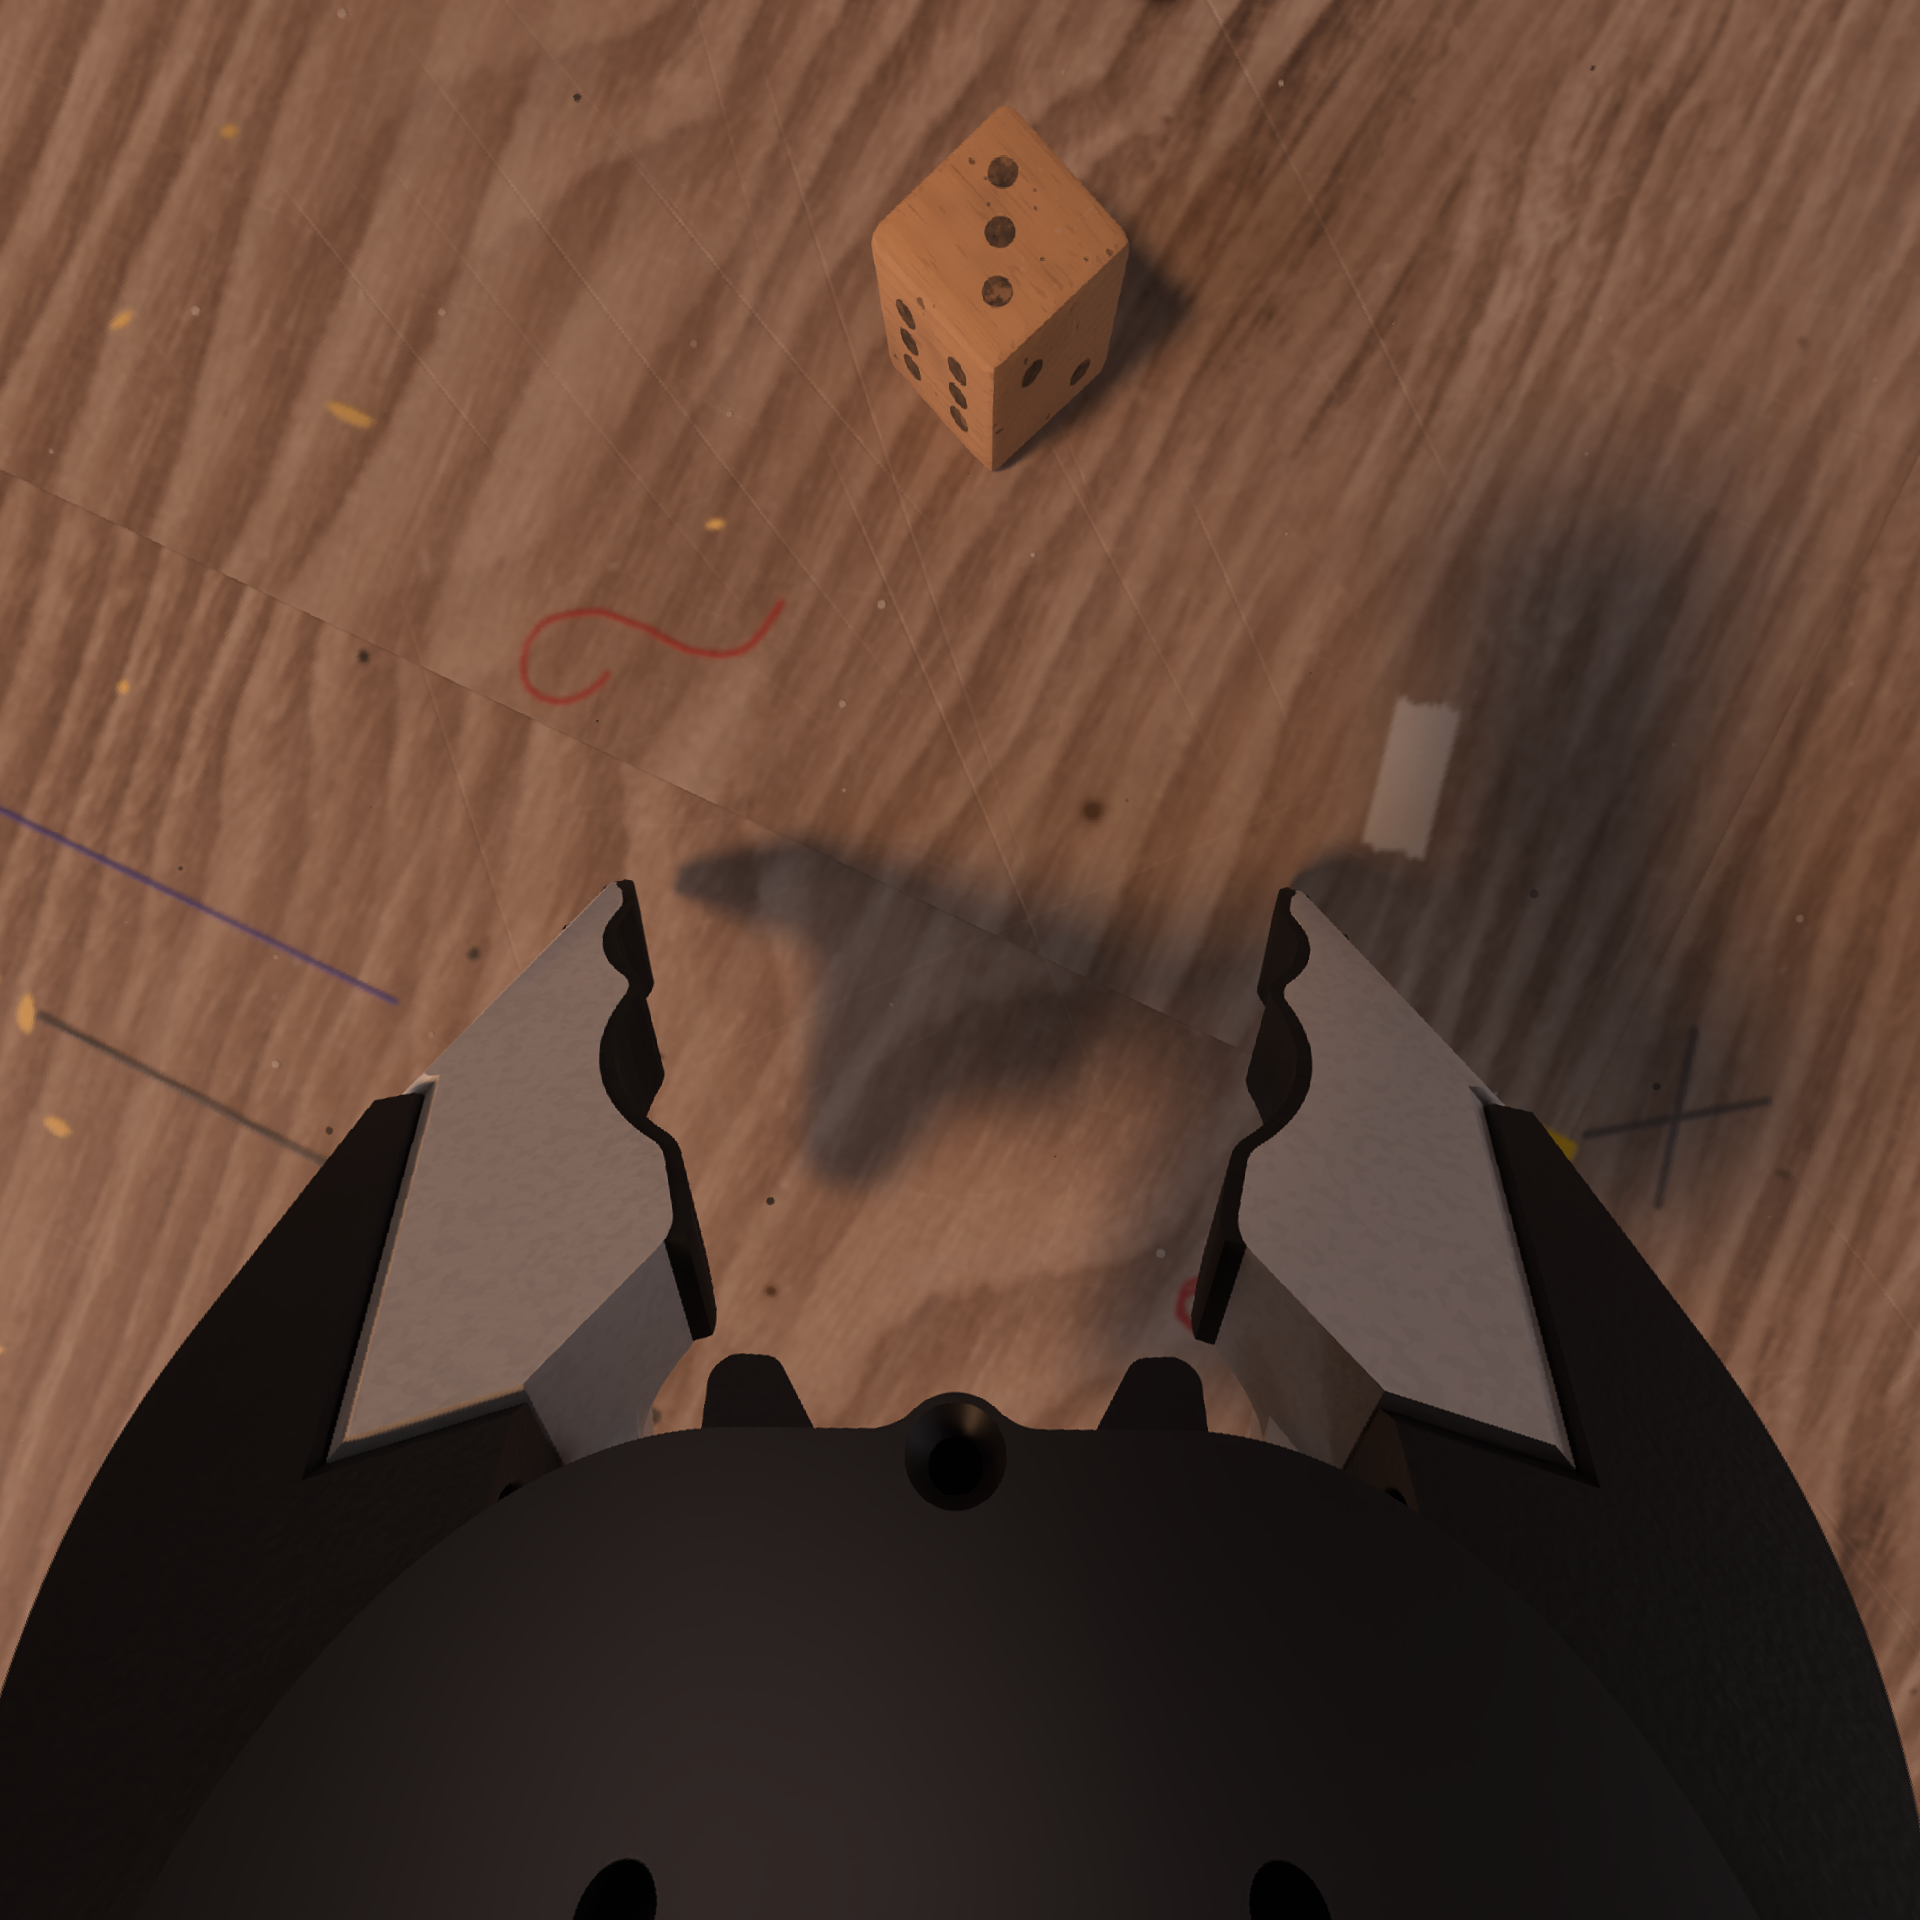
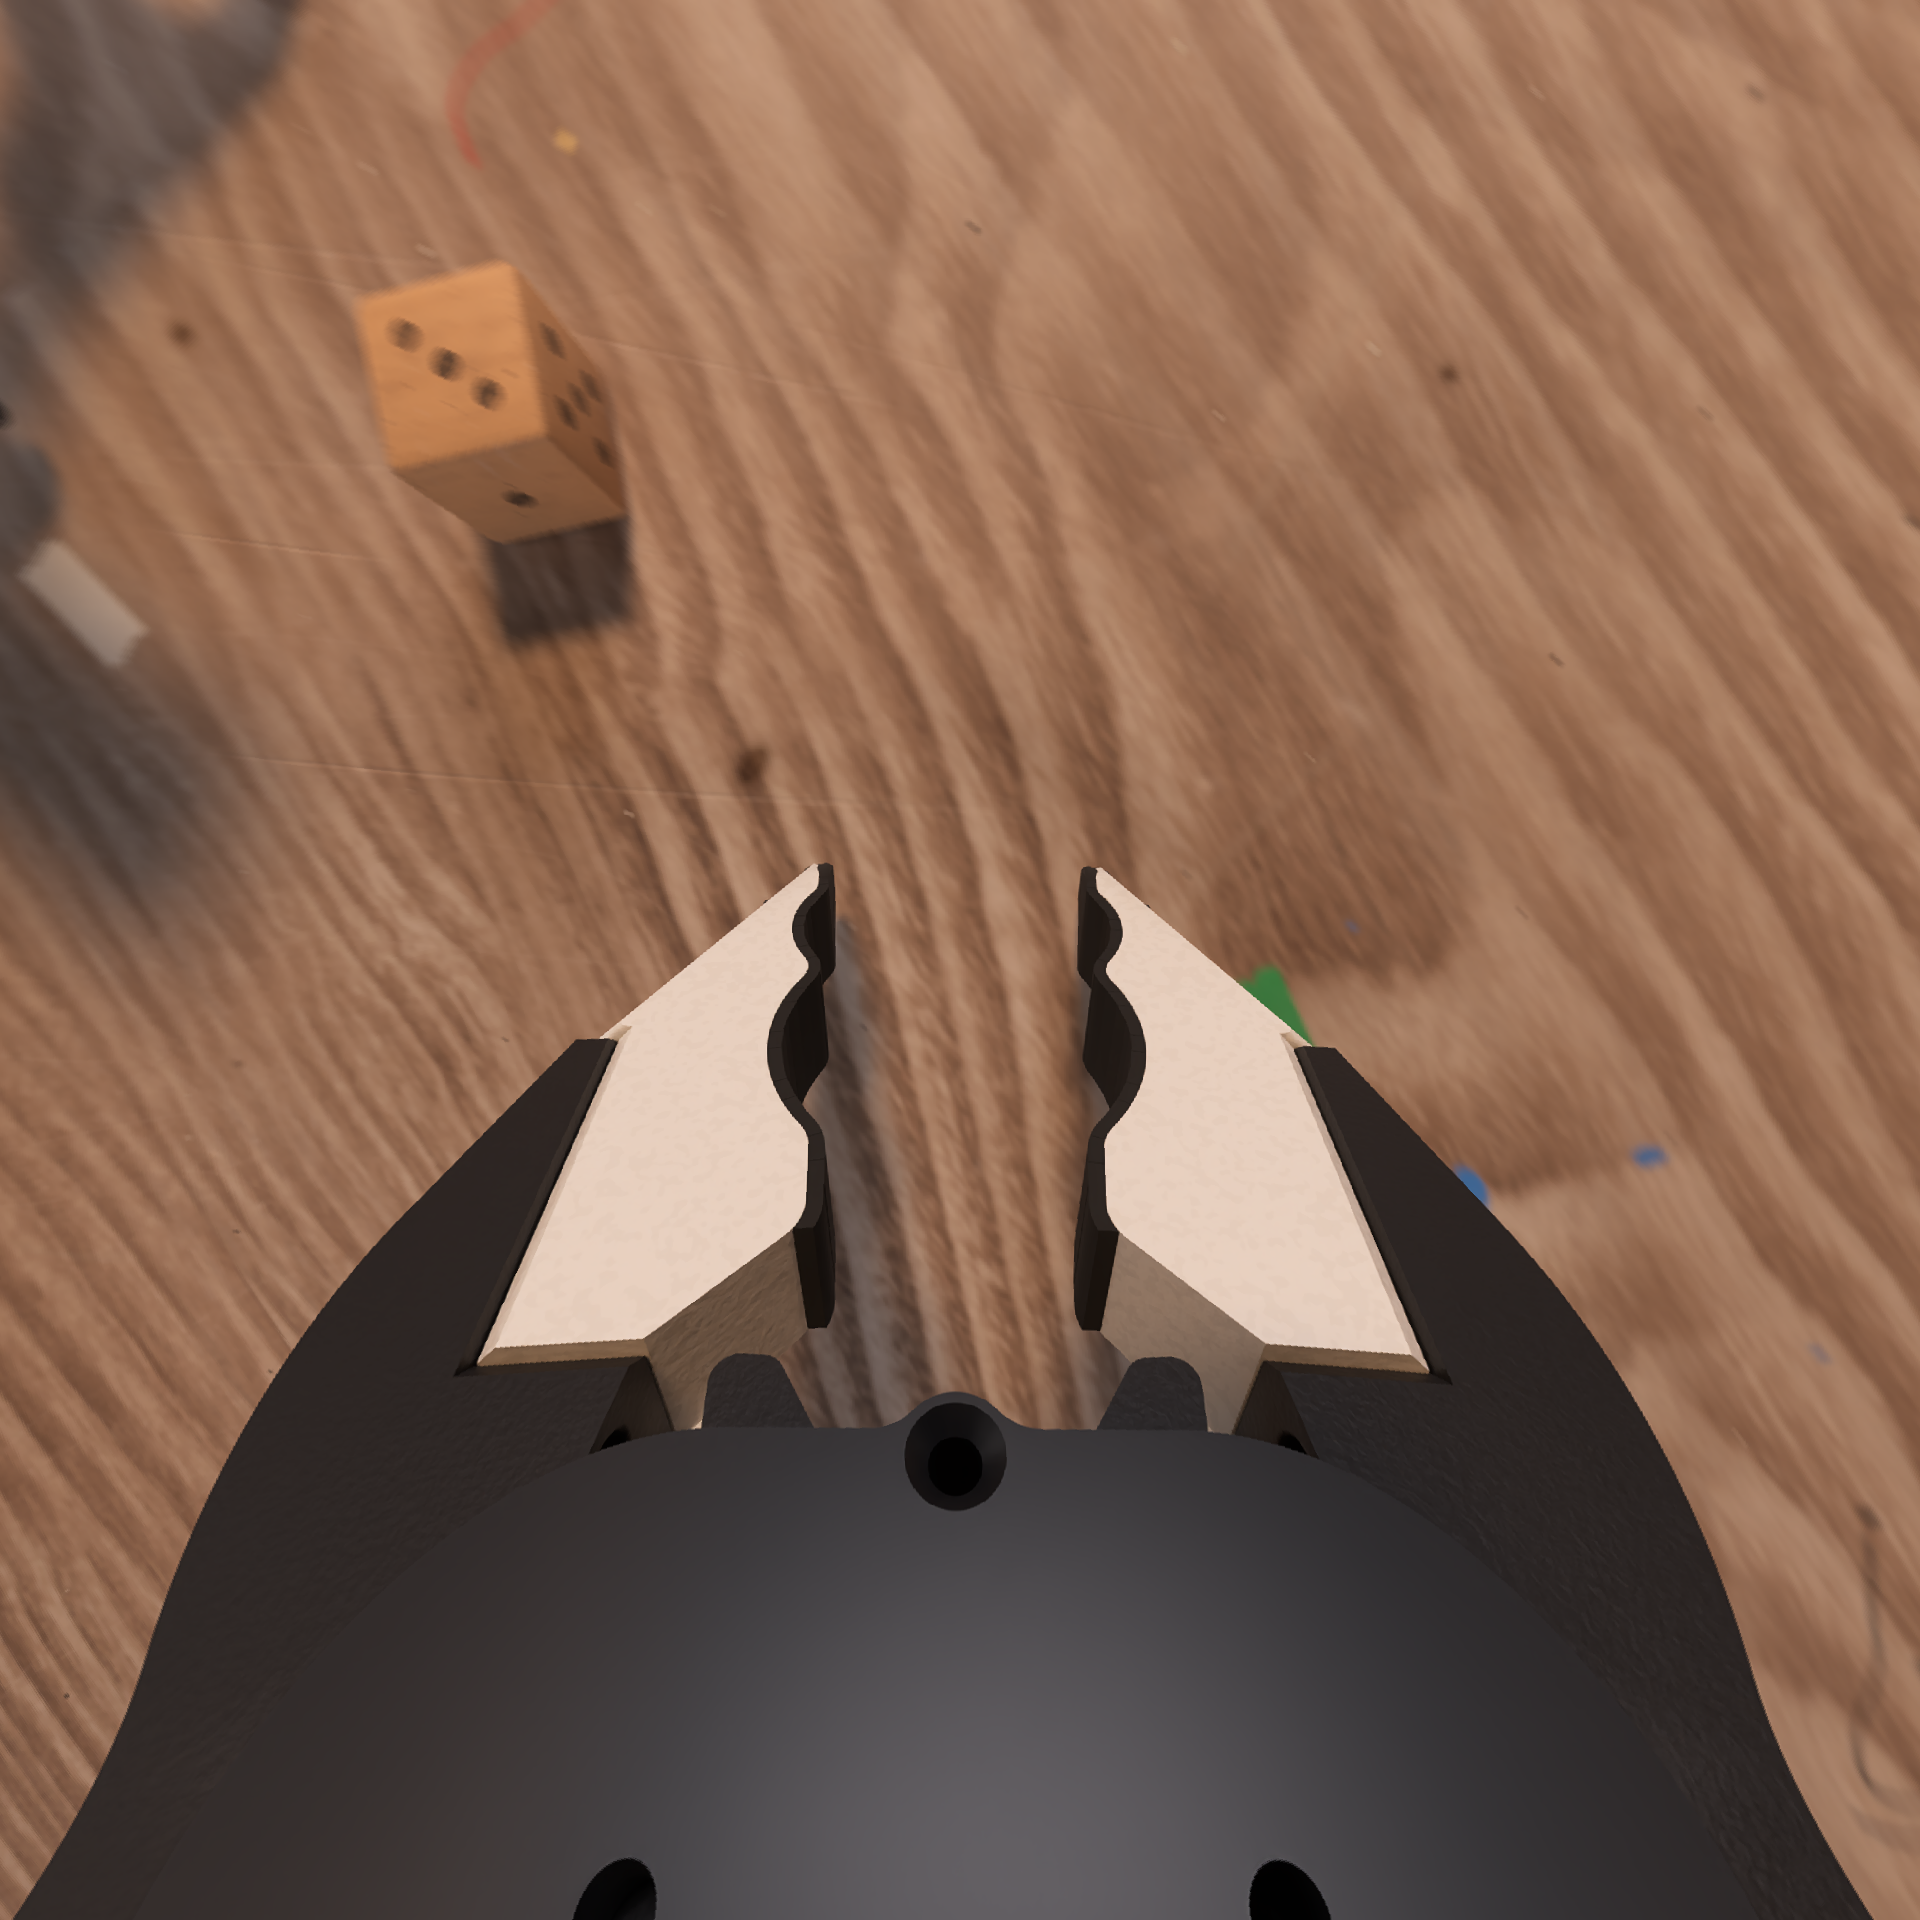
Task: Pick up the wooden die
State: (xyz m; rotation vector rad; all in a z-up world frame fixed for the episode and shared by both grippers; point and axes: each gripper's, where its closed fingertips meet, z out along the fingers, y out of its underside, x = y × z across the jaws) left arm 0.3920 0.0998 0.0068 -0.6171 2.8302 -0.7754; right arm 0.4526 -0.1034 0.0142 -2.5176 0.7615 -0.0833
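Observation:
The wooden die [image 1: 1000, 286] is a light brown cube with dark pips. It rests on the wooden table, straight ahead of my left gripper [image 1: 956, 894] and well beyond its fingertips. The left gripper is wide open and empty, above the table. In the right wrist view the die [image 2: 488, 400] sits far to the upper left of my right gripper [image 2: 956, 873]. The right gripper is open with a narrower gap and holds nothing.
A small white strip of tape lies on the table right of the left gripper [image 1: 1411, 777], and left of the die in the right wrist view [image 2: 83, 601]. A red scribble [image 1: 644, 644], thin pen lines and small coloured specks mark the wooden tabletop [image 1: 312, 520].

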